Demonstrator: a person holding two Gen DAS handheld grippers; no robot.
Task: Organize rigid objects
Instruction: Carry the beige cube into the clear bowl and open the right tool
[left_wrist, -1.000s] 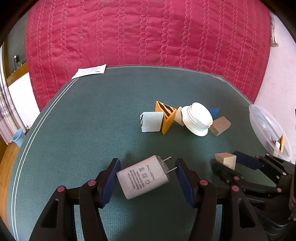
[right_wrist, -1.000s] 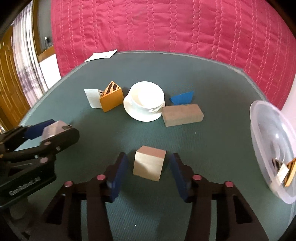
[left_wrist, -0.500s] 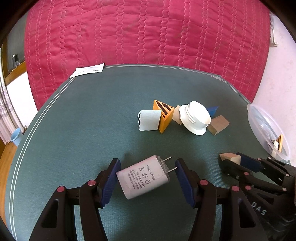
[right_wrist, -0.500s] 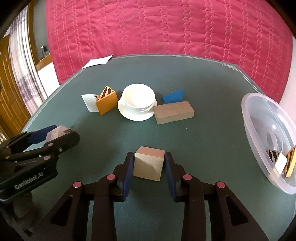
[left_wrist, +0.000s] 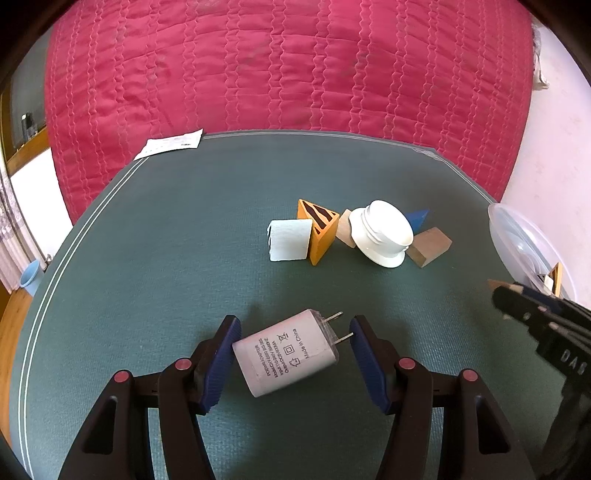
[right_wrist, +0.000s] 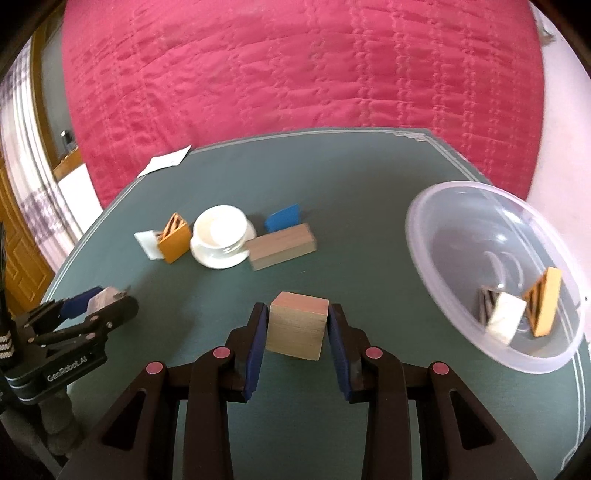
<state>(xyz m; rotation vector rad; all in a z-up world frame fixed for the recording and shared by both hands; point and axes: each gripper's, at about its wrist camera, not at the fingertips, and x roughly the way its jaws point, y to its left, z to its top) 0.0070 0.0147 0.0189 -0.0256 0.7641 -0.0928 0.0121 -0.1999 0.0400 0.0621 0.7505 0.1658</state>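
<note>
A white power adapter (left_wrist: 284, 356) lies across my left gripper (left_wrist: 295, 332), which is shut on it: one pad on its base, the other on a prong. The right wrist view has that gripper (right_wrist: 99, 299) low at the left, above the green table (right_wrist: 369, 206). My right gripper (right_wrist: 297, 310) is shut on a pale wooden cube (right_wrist: 295, 332), held just off the table to the left of the clear plastic bowl (right_wrist: 424, 236). The left wrist view shows the right gripper (left_wrist: 517, 295) at the right edge, in front of the bowl (left_wrist: 517, 236).
The bowl holds an orange striped wedge (right_wrist: 543, 302) and a pale block (right_wrist: 504, 317). Mid-table lie a white cup (right_wrist: 221, 236), another orange striped wedge (right_wrist: 175, 240), a white pad (left_wrist: 290, 240), a long wooden block (right_wrist: 282, 245) and a blue wedge (right_wrist: 282, 220). A paper slip (left_wrist: 171, 144) lies at the far edge.
My right gripper closed on the wooden cube, lifted it and carried it right toward the bowl, rolling a little. The left gripper and its adapter stayed put.
</note>
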